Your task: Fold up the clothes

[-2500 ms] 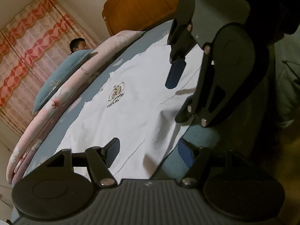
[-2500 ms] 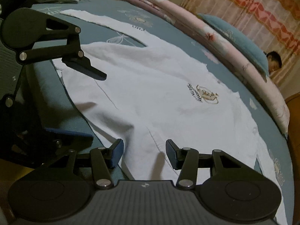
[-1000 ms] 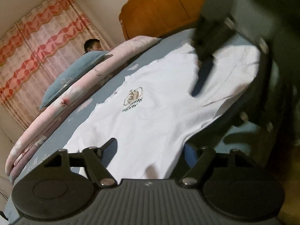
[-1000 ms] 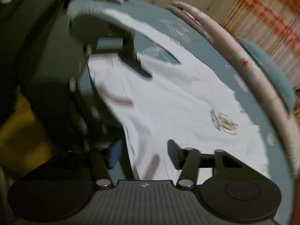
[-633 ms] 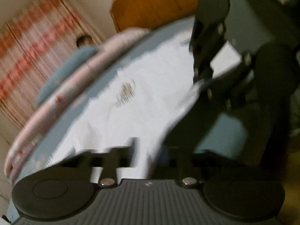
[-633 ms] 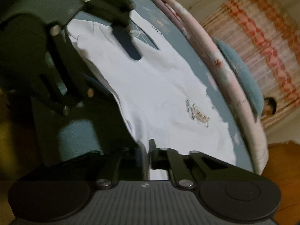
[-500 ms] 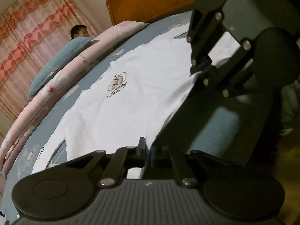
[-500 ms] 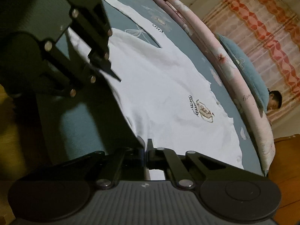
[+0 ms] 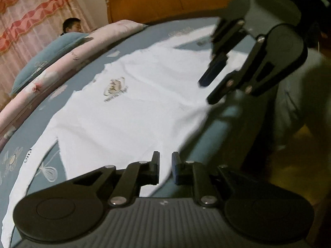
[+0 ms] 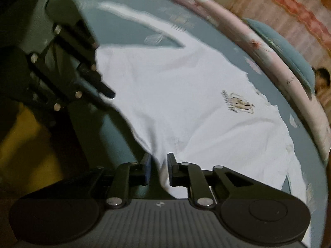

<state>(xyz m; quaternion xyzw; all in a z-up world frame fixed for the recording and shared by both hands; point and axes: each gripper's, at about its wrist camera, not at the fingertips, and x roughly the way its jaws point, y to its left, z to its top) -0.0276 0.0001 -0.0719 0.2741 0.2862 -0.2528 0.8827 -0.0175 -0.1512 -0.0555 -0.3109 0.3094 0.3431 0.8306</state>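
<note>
A white cotton T-shirt with a small gold-and-black chest emblem [image 9: 132,103] lay spread face-up across the blue-grey bedsheet printed with pale flowers [image 9: 22,155], its near hem running along the edge of the bed.

In the left wrist view, at about nine o'clock, a rolled pink floral quilt [image 9: 68,62] lined the far side of the bed, with a blue-grey pillow [image 9: 43,62] resting on it. At eleven o'clock a person's head [image 9: 71,25] showed behind the pillow, before pink curtains with red wavy bands [image 9: 26,10]. At twelve o'clock stood an orange-brown wooden headboard [image 9: 175,0].

At six o'clock the left gripper [image 9: 165,168] had its jaws narrowly parted, having just opened a little; the shirt's hem lay in the gap, and the pads did not seem to press on it.

At two o'clock in that view hung the right gripper [image 9: 209,91]. In its own view, the right gripper [image 10: 158,168] at six o'clock also stood slightly apart, its jaws having just been opening, with a peak of white cloth between the pads; through the blur I could not tell whether they touched it.
</note>
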